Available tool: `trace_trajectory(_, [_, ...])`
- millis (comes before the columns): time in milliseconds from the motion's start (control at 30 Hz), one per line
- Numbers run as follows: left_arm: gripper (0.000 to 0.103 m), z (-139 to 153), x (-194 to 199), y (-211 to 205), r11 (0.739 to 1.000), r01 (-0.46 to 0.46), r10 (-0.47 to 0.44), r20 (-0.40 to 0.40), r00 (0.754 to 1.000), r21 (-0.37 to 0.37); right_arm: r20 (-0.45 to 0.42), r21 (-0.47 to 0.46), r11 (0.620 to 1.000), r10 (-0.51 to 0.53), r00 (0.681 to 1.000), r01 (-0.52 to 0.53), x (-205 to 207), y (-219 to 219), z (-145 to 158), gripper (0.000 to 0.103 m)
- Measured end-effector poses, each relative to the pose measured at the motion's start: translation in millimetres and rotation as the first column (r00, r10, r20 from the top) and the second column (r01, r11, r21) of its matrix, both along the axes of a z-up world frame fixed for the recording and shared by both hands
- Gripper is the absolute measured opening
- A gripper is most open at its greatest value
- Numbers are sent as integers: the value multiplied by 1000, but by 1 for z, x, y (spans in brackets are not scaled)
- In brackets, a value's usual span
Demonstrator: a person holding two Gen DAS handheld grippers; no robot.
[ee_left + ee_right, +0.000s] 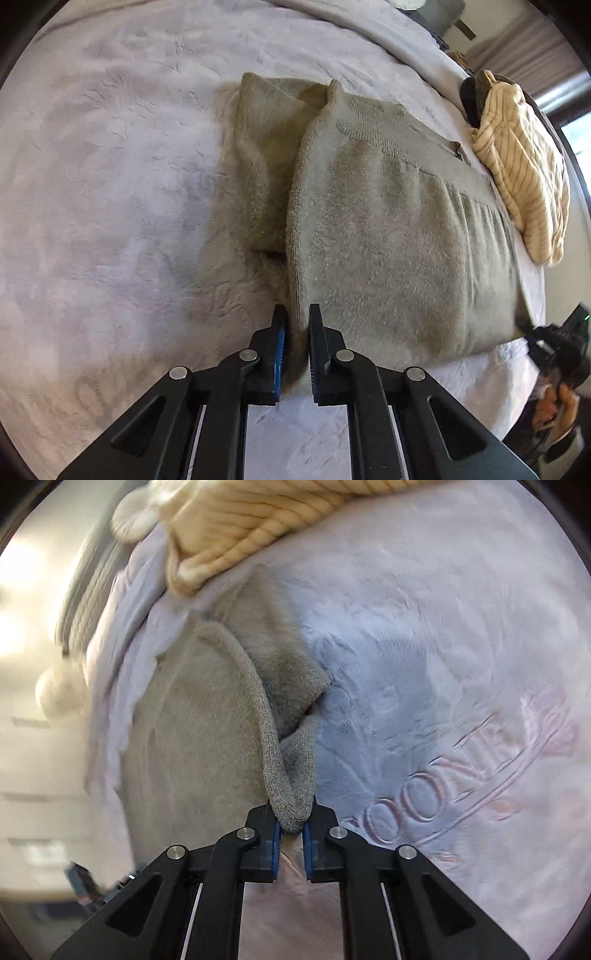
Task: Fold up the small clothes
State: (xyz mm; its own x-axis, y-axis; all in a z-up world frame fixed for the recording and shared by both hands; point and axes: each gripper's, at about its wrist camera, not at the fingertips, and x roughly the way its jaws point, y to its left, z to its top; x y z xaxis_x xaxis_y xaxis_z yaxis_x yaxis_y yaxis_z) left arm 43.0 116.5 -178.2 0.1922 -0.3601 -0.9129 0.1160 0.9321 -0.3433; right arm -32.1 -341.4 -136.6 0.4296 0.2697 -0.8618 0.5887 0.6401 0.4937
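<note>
Mid-fold on the olive knit sweater (388, 236), which lies on the plush grey blanket (110, 184) of the bed, near its right edge beside a cream striped garment (524, 177). My left tool (295, 332) is pinched narrow on the sweater's folded side edge. My right tool (291, 823) grips a bunched ribbed corner, probably the hem; that view is blurred. Next I'd carry both grips across together, keeping the edge taut and level.

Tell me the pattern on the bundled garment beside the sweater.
Cream with thin dark stripes; the garment shows best in the left wrist view.
</note>
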Motion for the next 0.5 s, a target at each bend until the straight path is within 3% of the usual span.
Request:
trace_trajectory(100, [12,-14,-6,4,1000,3,-3,-11,1000,31,-73,-31,999,26,997,-29,3,0,-23,10])
trace_trajectory(200, [12,-24,-13,10,999,4,-4,-7,1000,32,-79,-14,1000,21,997,-23,2,-2,-38,10])
trace_trajectory(333, [12,-10,-21,27,999,10,-9,-6,1000,34,-94,-8,1000,-16,995,16,-13,-5,-22,15])
trace_trajectory(500, [12,17,-18,34,997,1,-5,51,999,81,-57,-93,994,-66,996,61,-31,-11,5,15])
